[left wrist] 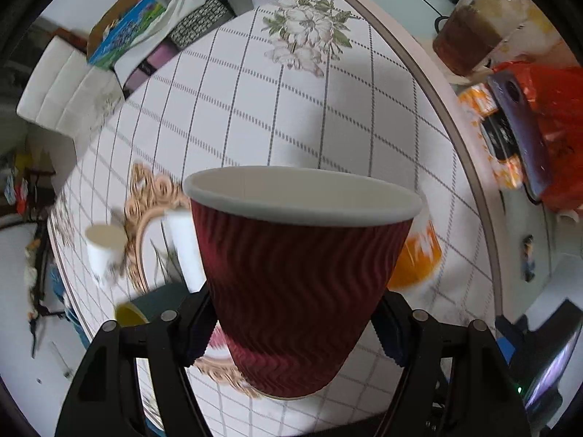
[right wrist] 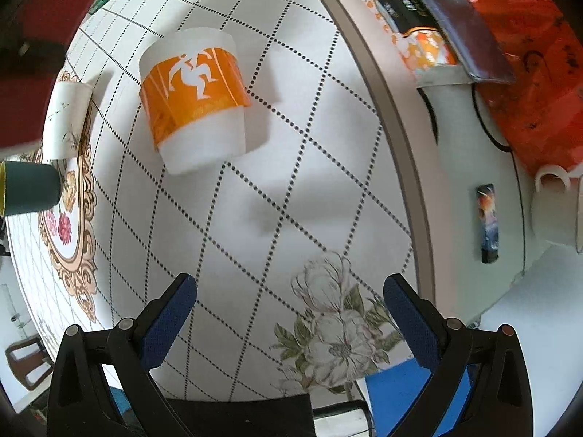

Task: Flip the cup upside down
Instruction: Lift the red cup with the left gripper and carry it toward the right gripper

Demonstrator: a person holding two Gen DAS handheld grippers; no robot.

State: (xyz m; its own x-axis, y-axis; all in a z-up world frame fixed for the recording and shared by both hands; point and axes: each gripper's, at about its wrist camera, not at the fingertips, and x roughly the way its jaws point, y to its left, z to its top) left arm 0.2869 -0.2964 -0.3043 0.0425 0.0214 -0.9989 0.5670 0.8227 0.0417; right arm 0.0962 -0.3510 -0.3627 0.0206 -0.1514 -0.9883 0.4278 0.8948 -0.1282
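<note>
My left gripper is shut on a dark red ribbed paper cup, held above the table with its white-rimmed mouth up and slightly tilted. The same red cup shows blurred at the top left of the right wrist view. My right gripper is open and empty above the tablecloth. An orange-and-white cup stands on the table ahead of it, and shows partly behind the red cup in the left wrist view.
A white paper cup and a dark green cup sit at the left. Beyond the table's edge lie an orange box, a red bag, a white mug and a lighter.
</note>
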